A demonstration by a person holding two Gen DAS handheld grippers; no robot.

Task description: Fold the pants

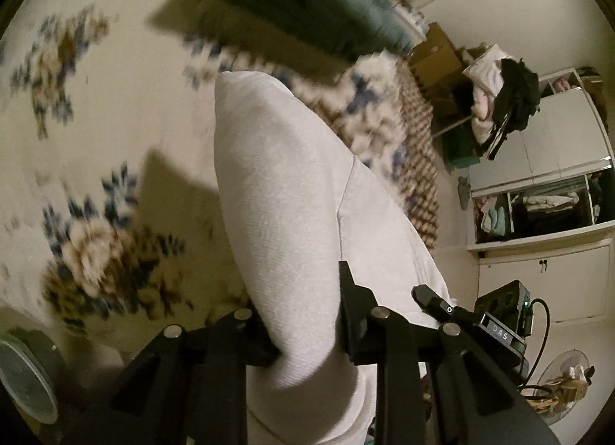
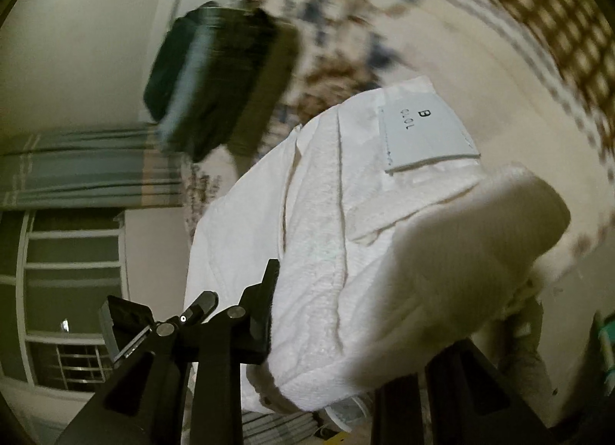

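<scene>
the left gripper (image 1: 307, 314) has its 2 black fingers (image 1: 355, 314) closed on a fold of the white pants (image 1: 284, 191), held up above the floral bedspread (image 1: 77, 118), with a dark folded garment (image 1: 307, 2) beyond. the right gripper (image 2: 334, 329) is clamped on the same pants (image 2: 338, 233), thick cloth filling the gap and hiding its far finger; a sewn label (image 2: 423, 129) faces up.

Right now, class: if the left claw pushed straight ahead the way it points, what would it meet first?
The left claw is shut on the white pants, which fill its path. Beyond them probably lies the floral bedspread, though depth is unclear.
</scene>
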